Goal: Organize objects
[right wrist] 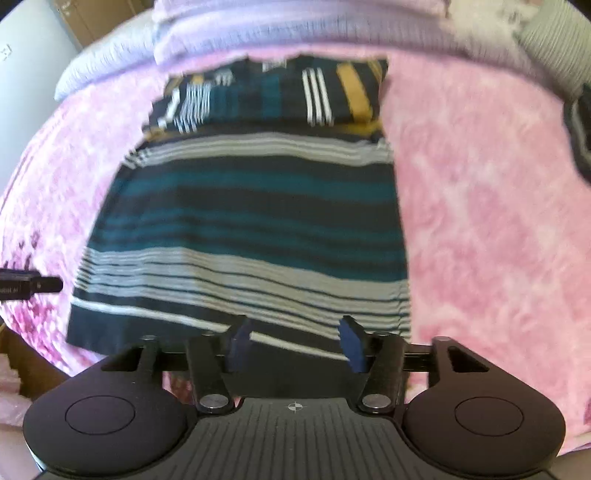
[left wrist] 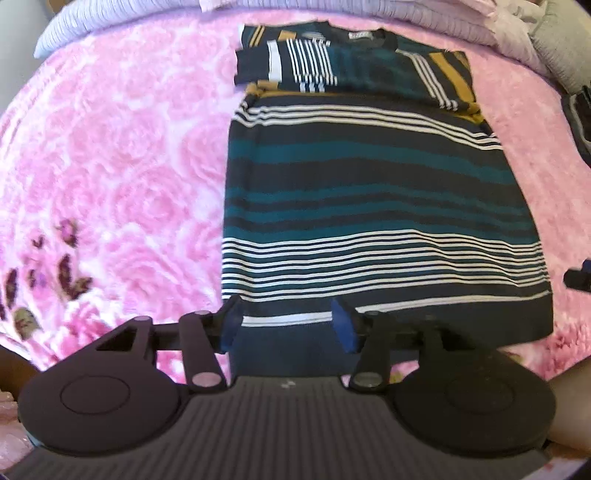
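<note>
Two hand-held grippers, both spread wide with nothing between the blue pads: left hand-held gripper [left wrist: 286, 325] poised over the near hem of the striped sweater [left wrist: 369, 199], right hand-held gripper [right wrist: 295, 345] likewise over the hem toward the garment's right corner; contact with the fabric not discernible in either view. Sweater laid flat on the pink floral blanket [left wrist: 122, 177] of a bed, sleeves folded across the upper part, dark navy with teal bands, white stripes and mustard patches. Left wrist view sharper, showing the neck label and a dark purple flower print at the blanket's near left; also a sliver of the other tool at the right edge. Right wrist view blurred, showing the sweater [right wrist: 251, 221] left of centre, broad bare blanket [right wrist: 480, 221] to the right, and a black tool tip [right wrist: 33, 285] poking in at the left edge. Pale lilac bedding [right wrist: 258, 29] bunched beyond the sweater's collar.
</note>
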{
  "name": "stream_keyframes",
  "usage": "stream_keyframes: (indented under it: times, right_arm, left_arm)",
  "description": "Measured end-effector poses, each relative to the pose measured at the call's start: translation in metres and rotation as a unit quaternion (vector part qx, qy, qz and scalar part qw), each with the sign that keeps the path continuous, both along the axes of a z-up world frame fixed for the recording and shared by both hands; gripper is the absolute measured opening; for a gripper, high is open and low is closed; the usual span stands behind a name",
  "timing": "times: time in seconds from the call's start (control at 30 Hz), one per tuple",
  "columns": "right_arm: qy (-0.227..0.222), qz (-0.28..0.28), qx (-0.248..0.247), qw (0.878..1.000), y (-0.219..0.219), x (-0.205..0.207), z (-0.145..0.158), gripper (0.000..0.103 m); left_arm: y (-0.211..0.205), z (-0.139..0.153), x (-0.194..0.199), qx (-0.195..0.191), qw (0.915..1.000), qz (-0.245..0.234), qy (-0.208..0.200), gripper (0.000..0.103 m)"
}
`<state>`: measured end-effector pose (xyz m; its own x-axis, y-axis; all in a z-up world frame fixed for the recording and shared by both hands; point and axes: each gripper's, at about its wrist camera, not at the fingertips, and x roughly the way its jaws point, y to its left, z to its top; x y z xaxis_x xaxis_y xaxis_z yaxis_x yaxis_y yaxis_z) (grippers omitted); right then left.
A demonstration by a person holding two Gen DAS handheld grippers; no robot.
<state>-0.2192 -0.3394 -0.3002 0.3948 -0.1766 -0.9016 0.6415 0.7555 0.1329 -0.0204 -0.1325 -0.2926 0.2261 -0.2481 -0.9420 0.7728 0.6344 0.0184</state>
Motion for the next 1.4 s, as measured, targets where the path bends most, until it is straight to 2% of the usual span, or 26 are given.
stream_keyframes:
  times: [0.23, 0.6, 0.73, 0.9, 1.03, 1.13, 1.2, 1.3, 1.4]
  right_arm:
    - [-0.013, -0.018, -0.011, 1.0, 0.01, -0.011, 0.019, 0.067]
    - [-0.007, -0.021, -0.004, 1.0, 0.013, -0.016, 0.008, 0.067]
    - [-0.009, -0.022, 0.006, 1.0, 0.008, -0.023, -0.002, 0.067]
    - [-0.01, -0.034, 0.022, 0.999, -0.008, -0.043, -0.035, 0.067]
    - [-0.024, -0.052, 0.054, 0.997, -0.031, -0.069, -0.073, 0.067]
    - [-0.046, -0.069, 0.078, 0.994, -0.048, -0.085, -0.096, 0.067]
    - [-0.07, -0.079, 0.112, 0.988, -0.06, -0.094, -0.113, 0.067]
    - [-0.107, -0.103, 0.153, 0.977, -0.076, -0.104, -0.132, 0.067]
    - [-0.147, -0.106, 0.169, 0.969, -0.088, -0.105, -0.135, 0.067]
  left_arm:
    - [0.017, 0.024, -0.007, -0.011, 0.9998, -0.002, -0.014, 0.055]
    - [0.015, 0.02, -0.009, -0.011, 0.9998, -0.009, -0.011, 0.056]
    - [0.016, 0.007, -0.011, -0.01, 0.9998, -0.017, 0.001, 0.058]
    - [0.036, -0.041, 0.004, -0.041, 0.9979, -0.012, 0.048, 0.057]
    - [0.066, -0.082, 0.032, -0.092, 0.9914, 0.034, 0.087, 0.053]
    - [0.082, -0.107, 0.054, -0.128, 0.9809, 0.072, 0.128, 0.053]
    - [0.089, -0.122, 0.065, -0.146, 0.9736, 0.086, 0.153, 0.051]
    - [0.097, -0.127, 0.072, -0.186, 0.964, 0.089, 0.168, 0.051]
    - [0.101, -0.13, 0.078, -0.219, 0.9532, 0.091, 0.188, 0.051]
